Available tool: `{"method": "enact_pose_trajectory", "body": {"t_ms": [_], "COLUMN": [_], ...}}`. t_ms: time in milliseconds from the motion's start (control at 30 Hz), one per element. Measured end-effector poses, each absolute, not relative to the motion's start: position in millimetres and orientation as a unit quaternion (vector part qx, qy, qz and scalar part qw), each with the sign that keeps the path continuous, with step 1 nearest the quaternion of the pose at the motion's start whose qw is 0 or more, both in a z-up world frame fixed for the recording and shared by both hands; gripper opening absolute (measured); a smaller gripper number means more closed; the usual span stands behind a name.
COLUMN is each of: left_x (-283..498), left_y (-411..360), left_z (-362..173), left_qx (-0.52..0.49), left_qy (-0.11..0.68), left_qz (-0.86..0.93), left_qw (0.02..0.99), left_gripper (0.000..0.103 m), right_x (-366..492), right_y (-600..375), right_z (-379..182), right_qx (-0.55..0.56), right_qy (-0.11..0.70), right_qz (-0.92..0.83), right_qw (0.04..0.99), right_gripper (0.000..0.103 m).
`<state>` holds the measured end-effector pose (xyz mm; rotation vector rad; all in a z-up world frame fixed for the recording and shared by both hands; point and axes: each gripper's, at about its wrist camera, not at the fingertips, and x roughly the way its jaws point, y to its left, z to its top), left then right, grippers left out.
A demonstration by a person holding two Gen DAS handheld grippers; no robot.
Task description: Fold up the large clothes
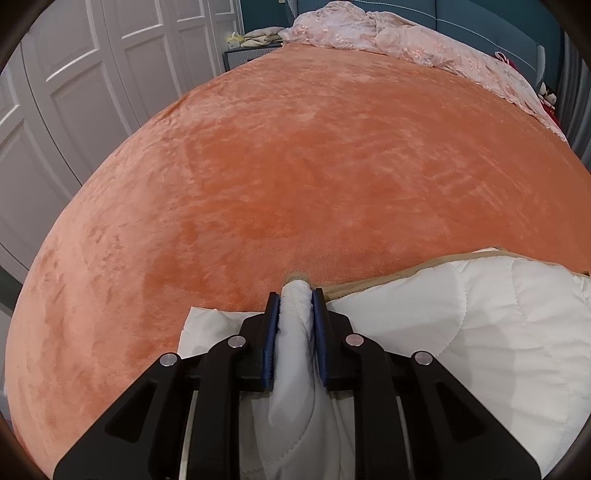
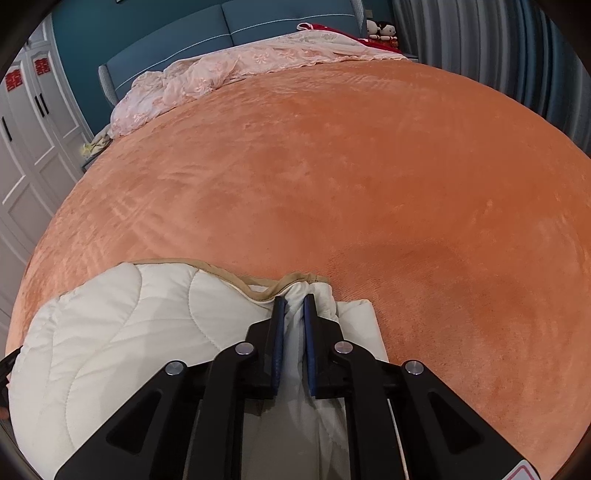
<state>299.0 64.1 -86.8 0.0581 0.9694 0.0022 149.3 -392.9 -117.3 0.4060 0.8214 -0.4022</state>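
A white quilted garment with tan trim (image 1: 461, 325) lies at the near edge of an orange plush bed cover (image 1: 295, 166). My left gripper (image 1: 295, 295) is shut on a bunched fold at its left end. In the right wrist view the same white garment (image 2: 122, 332) spreads to the left, and my right gripper (image 2: 294, 301) is shut on a bunched corner by the tan trim. Both grippers hold the cloth just above the bed cover (image 2: 369, 166).
A crumpled pink lace blanket (image 1: 406, 40) lies at the head of the bed against a teal headboard (image 2: 221, 33). White wardrobe doors (image 1: 74, 92) stand to the left. Grey curtains (image 2: 498, 55) hang to the right. Dolls (image 2: 382, 31) sit by the headboard.
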Motion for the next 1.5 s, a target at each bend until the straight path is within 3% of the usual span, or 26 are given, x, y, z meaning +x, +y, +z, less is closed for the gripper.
{"method": "enact_pose_trajectory", "body": {"t_ms": [100, 133, 167, 233, 367, 433, 500, 567, 600, 633, 733, 833, 1033, 1500], "left_x": [297.2, 297.4, 295.7, 289.7, 279.0, 275.6, 272.2, 267.1, 265.0, 262.7, 261.3, 266.7, 276.5, 264.2], "left_y": [66.7, 69.4, 76.0, 91.1, 105.7, 92.0, 53.6, 14.6, -2.2, -23.6, -54.3, -71.8, -72.1, -87.6], "left_z": [-81.8, -77.8, -67.0, -44.7, 11.6, 31.3, 39.6, 31.9, 25.2, 13.3, -16.1, -49.7, -82.2, -95.1], "left_qx": [0.028, 0.029, 0.022, -0.004, -0.027, -0.045, -0.037, -0.029, -0.023, -0.008, 0.016, 0.037, 0.028, 0.076], "left_qy": [0.464, 0.464, 0.461, 0.444, 0.421, 0.417, 0.425, 0.439, 0.446, 0.455, 0.478, 0.5, 0.501, 0.462], "left_qz": [0.012, 0.024, 0.037, 0.037, 0.033, -0.009, -0.07, -0.126, -0.145, -0.16, -0.168, -0.159, -0.149, -0.123], "left_qw": [0.885, 0.885, 0.887, 0.895, 0.906, 0.908, 0.902, 0.889, 0.883, 0.876, 0.862, 0.85, 0.852, 0.875], "left_gripper": [0.028, 0.045, 0.055, 0.061, 0.062, 0.062, 0.062, 0.062, 0.062, 0.059, 0.042, 0.03, 0.03, 0.03], "right_x": [147.5, 146.2, 143.6, 127.4, 107.6, 116.5, 138.0, 156.5, 162.9, 171.5, 192.9, 203.8, 216.0, 217.4], "right_y": [-395.2, -398.6, -402.1, -408.6, -395.2, -371.0, -333.3, -299.7, -288.0, -271.8, -251.1, -254.5, -268.1, -254.2], "right_z": [-113.5, -108.7, -103.4, -73.3, -16.0, -0.6, 0.6, -10.4, -16.0, -25.7, -56.1, -78.8, -111.1, -123.3], "right_qx": [0.202, 0.21, 0.216, 0.229, 0.224, 0.213, 0.19, 0.176, 0.169, 0.152, 0.143, 0.14, 0.178, 0.146], "right_qy": [0.393, 0.393, 0.39, 0.354, 0.29, 0.293, 0.328, 0.363, 0.374, 0.387, 0.425, 0.447, 0.462, 0.447], "right_qz": [-0.189, -0.188, -0.191, -0.216, -0.215, -0.176, -0.113, -0.06, -0.043, -0.031, -0.014, -0.024, -0.025, -0.043], "right_qw": [0.877, 0.875, 0.874, 0.881, 0.905, 0.915, 0.918, 0.913, 0.911, 0.909, 0.893, 0.883, 0.869, 0.881], "right_gripper": [0.012, 0.014, 0.015, 0.035, 0.047, 0.056, 0.056, 0.05, 0.04, 0.024, 0.005, 0.0, 0.0, 0.0]}}
